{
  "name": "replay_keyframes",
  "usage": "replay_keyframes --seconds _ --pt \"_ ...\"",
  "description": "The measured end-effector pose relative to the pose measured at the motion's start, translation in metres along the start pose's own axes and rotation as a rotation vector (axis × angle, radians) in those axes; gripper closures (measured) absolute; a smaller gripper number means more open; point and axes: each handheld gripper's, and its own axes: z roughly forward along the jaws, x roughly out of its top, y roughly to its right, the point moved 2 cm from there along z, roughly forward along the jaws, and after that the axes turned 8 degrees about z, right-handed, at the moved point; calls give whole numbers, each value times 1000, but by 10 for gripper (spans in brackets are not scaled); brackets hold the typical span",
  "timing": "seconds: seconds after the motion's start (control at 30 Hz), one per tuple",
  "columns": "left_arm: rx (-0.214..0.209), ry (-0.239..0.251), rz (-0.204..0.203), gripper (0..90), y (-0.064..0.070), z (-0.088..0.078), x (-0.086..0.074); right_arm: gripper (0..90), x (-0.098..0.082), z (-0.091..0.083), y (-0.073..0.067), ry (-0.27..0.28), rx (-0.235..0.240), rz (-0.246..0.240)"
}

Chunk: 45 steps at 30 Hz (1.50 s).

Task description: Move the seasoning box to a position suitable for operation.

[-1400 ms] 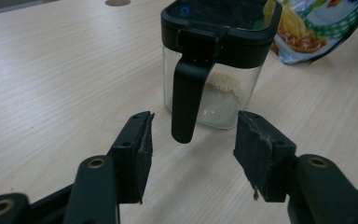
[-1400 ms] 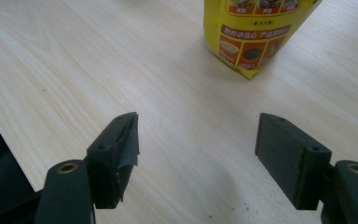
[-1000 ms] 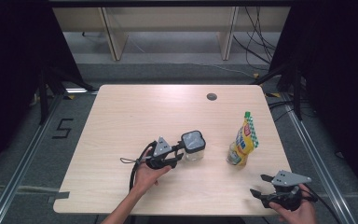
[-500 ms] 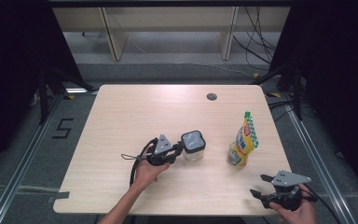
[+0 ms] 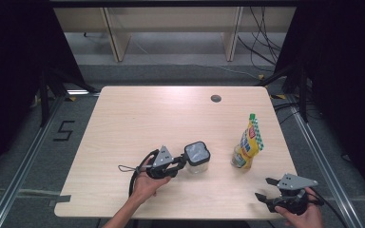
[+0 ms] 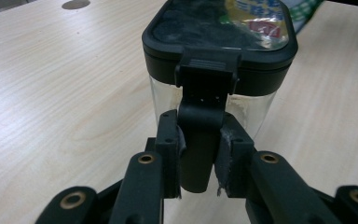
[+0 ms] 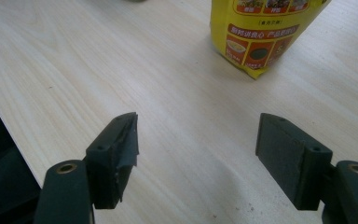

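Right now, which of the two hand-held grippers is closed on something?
The left hand-held gripper: its pads clamp the black latch tab of the clear lidded container. The right hand-held gripper stands open over bare table, short of the yellow pouch.

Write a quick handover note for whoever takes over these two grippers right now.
Left gripper: jaws have just been closing and now clamp the black latch tab hanging down the side of the clear container. The container stands on the table, black lid on.
Right gripper: open, holding nothing, at the table's near right corner, pointed toward the yellow pouch.
The pouch stands upright, right of the container, untouched.
Done: grip on the latch.
Left, probably: unlatch and open the lid, then deal with the pouch.
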Motion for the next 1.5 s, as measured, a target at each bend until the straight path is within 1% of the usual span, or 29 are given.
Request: replay_keyframes --seconds 0.07,0.1,0.2,0.23,0.27,0.3,0.37,0.4,0.5,0.53,0.63,0.67,0.7,0.73,0.77,0.8,0.87,0.97,1.0,1.03,1.1,1.13,1.2,1.3,1.33,1.4,1.43,1.47,1.5 --pt "-4 3 -22 726 3 -3 -2 306 0 1 -1 -7 0 6" --pt "-7 -5 -2 726 4 -5 -2 306 0 1 -1 -8 -1 5" --pt "-30 -4 -14 727 10 -10 -3 306 0 0 0 -3 -3 2" --pt "-33 -9 -3 726 11 -12 -4 306 0 0 0 -4 -4 -1" --pt "-40 3 -29 726 15 -14 -4 306 0 0 0 -1 -1 3" --pt "-48 7 -31 727 17 -15 -4 306 0 0 0 -2 2 0" --pt "-62 3 -20 727 22 -19 -5 306 0 1 -1 -8 2 5" --pt "-72 2 10 727 23 -20 -5 307 -1 0 -3 -12 3 23" --pt "-85 -1 19 727 27 -23 -7 306 0 0 -2 -10 3 22" --pt "-105 -8 36 726 30 -25 -8 306 0 0 -2 -10 -1 21" --pt "-120 3 24 726 34 -26 -9 307 0 1 -2 -10 2 22" --pt "-118 -11 51 726 33 -27 -10 307 0 0 -2 -9 1 22" --pt "-125 10 28 726 36 -27 -9 307 0 0 -2 -6 -1 21" --pt "-131 -5 55 726 35 -28 -10 307 0 0 0 -2 -3 7" --pt "-149 14 42 726 37 -27 -9 307 0 0 0 -2 -3 4" --pt "-155 14 56 726 38 -27 -10 307 0 1 -1 -6 2 6" --pt "-166 11 48 726 40 -28 -10 307 0 1 -2 -10 2 20" --pt "-163 12 50 725 39 -28 -10 307 0 1 -2 -10 2 21" --pt "-161 5 75 724 36 -28 -9 307 0 0 -2 -10 3 19" --pt "-159 9 56 723 37 -27 -9 307 0 0 -2 -10 1 16" --pt "-143 -2 79 722 34 -27 -8 307 0 1 -2 -10 1 15" --pt "-137 -1 55 722 34 -27 -8 307 0 1 -1 -4 5 -1" --pt "-137 -4 70 722 33 -27 -8 307 0 1 -1 -4 12 6" --pt "-128 -12 54 721 32 -26 -7 307 0 0 0 -5 1 -10" --pt "-110 -15 46 718 31 -25 -6 307 0 1 0 -2 7 -15" --pt "-103 -15 43 718 30 -24 -6 307 -1 1 1 -8 1 -5" --pt "-102 -20 59 717 29 -24 -5 307 -2 1 2 -7 4 -8" --pt "-94 -39 58 715 28 -25 -6 307 -2 1 1 -5 8 0" --pt "-97 -31 44 713 28 -24 -6 307 -2 1 2 -4 5 -4"
